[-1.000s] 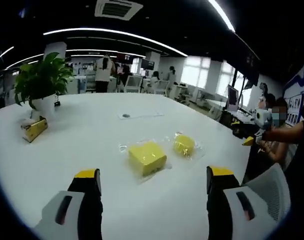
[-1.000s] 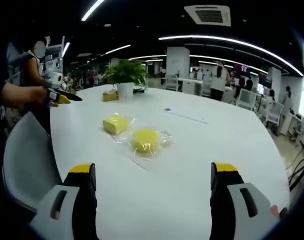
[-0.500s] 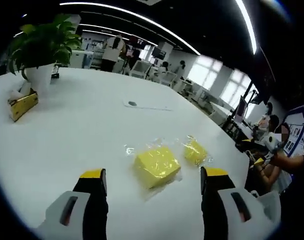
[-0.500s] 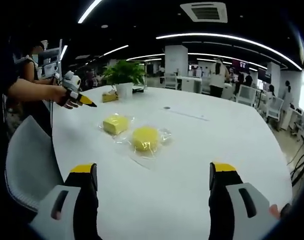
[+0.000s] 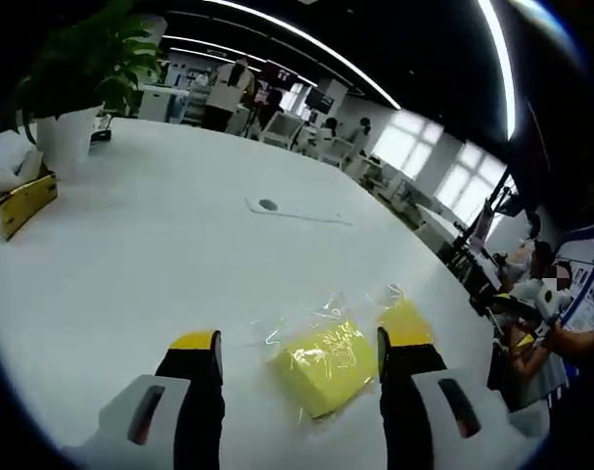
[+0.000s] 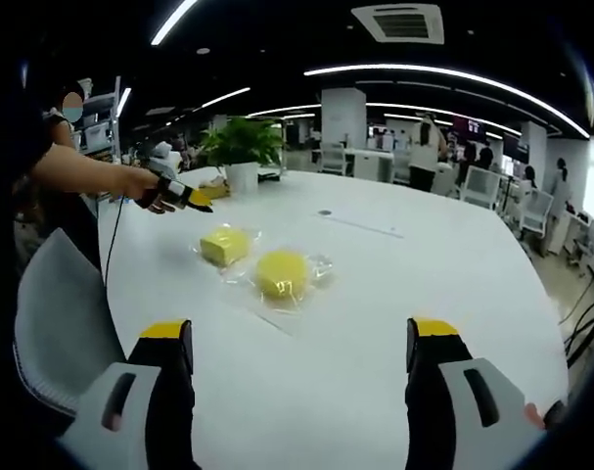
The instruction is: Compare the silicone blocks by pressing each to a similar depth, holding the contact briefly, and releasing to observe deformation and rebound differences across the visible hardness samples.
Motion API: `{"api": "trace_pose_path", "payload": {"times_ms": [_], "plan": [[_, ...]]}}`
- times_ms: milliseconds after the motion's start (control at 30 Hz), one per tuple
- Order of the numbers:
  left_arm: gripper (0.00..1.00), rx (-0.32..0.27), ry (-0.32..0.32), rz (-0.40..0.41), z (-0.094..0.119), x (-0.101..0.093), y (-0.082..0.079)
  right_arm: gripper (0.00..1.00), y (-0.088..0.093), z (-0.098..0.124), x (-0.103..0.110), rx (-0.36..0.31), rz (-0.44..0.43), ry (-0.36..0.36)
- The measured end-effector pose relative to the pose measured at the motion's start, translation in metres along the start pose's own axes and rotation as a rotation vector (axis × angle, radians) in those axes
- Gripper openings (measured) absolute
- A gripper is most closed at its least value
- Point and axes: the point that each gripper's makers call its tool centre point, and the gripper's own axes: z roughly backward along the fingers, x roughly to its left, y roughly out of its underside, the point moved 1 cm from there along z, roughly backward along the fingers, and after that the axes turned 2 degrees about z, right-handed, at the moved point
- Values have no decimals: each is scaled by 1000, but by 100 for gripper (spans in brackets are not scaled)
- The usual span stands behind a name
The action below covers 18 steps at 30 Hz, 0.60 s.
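two yellow silicone samples, each in a clear wrapper, lie side by side on the white bench (image 6: pixel 394 294). square block (image 5: pixel 326 364): in the left gripper view it sits low between the black, yellow-tipped fingers of the left gripper (image 5: pixel 297 345), which stand spread apart with nothing clasped; contact with the block cannot be told. in the right gripper view the same block (image 6: pixel 226 244) lies further off, toward a person's outstretched arm. rounded block (image 6: pixel 282 273): just beside the square one, its wrapper (image 6: pixel 316 269) crinkled around it; in the left gripper view it (image 5: pixel 404 321) is partly hidden behind the right-hand finger.

right gripper (image 6: pixel 298 338): fingers released, wide apart, well short of both blocks, bare bench between them.

surroundings: potted plant (image 6: pixel 243 149) in a white pot near the far end of the bench, a yellow box (image 5: pixel 22 201) close by it. a small round mark and a thin flat strip (image 5: pixel 297 213) lie on the bench beyond the blocks. a white chair back (image 6: pixel 52 313) stands at the bench edge. the person's hand (image 6: pixel 145 186) holds the other gripper over the bench near the square block. open office behind, with ceiling light strips, an air vent, desks, chairs and standing people.
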Motion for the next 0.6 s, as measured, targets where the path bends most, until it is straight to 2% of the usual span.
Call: {"api": "trace_pose_path", "payload": {"times_ms": [200, 267, 300, 367, 467, 600], "plan": [[57, -3, -12, 104, -14, 10, 2, 84, -4, 2, -1, -12, -8, 5], [56, 23, 11, 149, -19, 9, 8, 83, -4, 2, -1, -9, -10, 4], [55, 35, 1, 175, -21, 12, 11, 83, -5, 3, -1, -12, -9, 5], [50, 32, -9, 200, -24, 19, 12, 83, -6, 3, -2, -11, -7, 8], [42, 12, -1, 300, -28, 23, 13, 82, -8, 5, -2, -14, -9, 9], [34, 5, 14, 345, -31, 25, 15, 82, -10, 6, -2, -19, -11, 15]]}}
